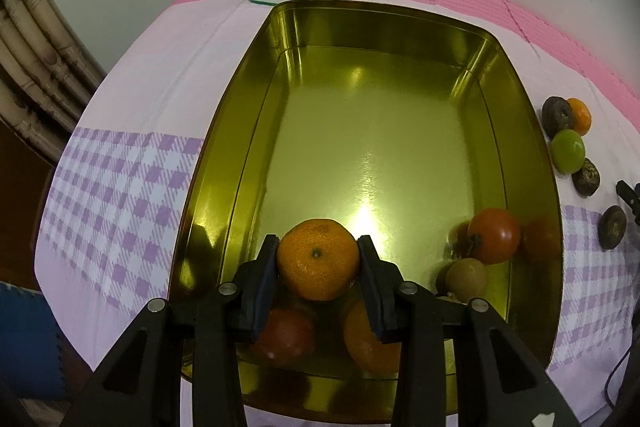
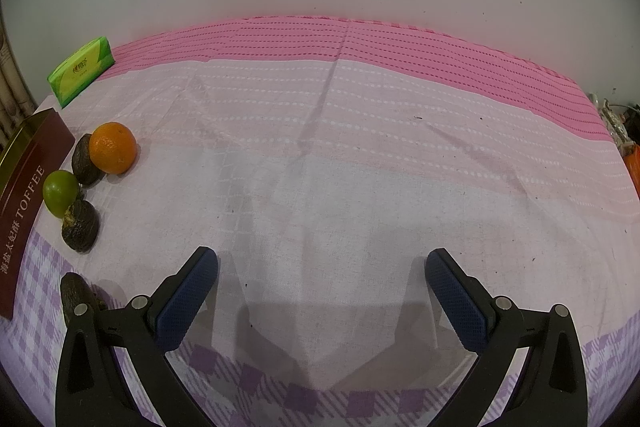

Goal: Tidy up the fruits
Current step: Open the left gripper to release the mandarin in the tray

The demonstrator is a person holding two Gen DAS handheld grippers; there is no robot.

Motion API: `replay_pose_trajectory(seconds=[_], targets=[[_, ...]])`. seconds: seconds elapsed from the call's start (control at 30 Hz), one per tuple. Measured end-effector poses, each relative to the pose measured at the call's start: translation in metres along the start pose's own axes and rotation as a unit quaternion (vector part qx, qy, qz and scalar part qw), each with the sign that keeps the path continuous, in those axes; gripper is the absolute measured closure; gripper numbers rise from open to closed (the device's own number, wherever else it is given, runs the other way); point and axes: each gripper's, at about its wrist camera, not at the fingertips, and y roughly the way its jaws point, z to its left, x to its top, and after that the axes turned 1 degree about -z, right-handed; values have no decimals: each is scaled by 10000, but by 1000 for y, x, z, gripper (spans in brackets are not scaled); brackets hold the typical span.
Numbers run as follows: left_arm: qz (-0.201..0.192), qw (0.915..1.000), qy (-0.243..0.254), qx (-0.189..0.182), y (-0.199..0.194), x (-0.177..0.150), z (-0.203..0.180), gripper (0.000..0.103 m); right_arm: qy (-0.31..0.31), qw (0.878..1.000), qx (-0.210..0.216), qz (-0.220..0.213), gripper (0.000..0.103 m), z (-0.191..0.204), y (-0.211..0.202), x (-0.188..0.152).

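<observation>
Clamped in your left gripper (image 1: 318, 259), the mandarin (image 1: 318, 259) hangs low inside the gold tin (image 1: 532, 155), near a tomato (image 1: 494, 235); next, part the fingers. Your right gripper (image 2: 322, 287) hovers spread wide, holding nothing, over the surface (image 2: 360, 167); reach next for the orange (image 2: 113, 147) beside the tin.

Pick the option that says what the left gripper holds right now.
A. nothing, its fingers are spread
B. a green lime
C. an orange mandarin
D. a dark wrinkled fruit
C: in the left wrist view the left gripper has its fingers pressed on both sides of the orange mandarin, held over the gold tin.
</observation>
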Motion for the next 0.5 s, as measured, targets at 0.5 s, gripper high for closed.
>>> replay_pose_trajectory(seconds=[0.5], targets=[[-228, 9997, -68, -50, -16, 5, 5, 54, 0, 10000, 1, 2, 0, 0, 0, 0]])
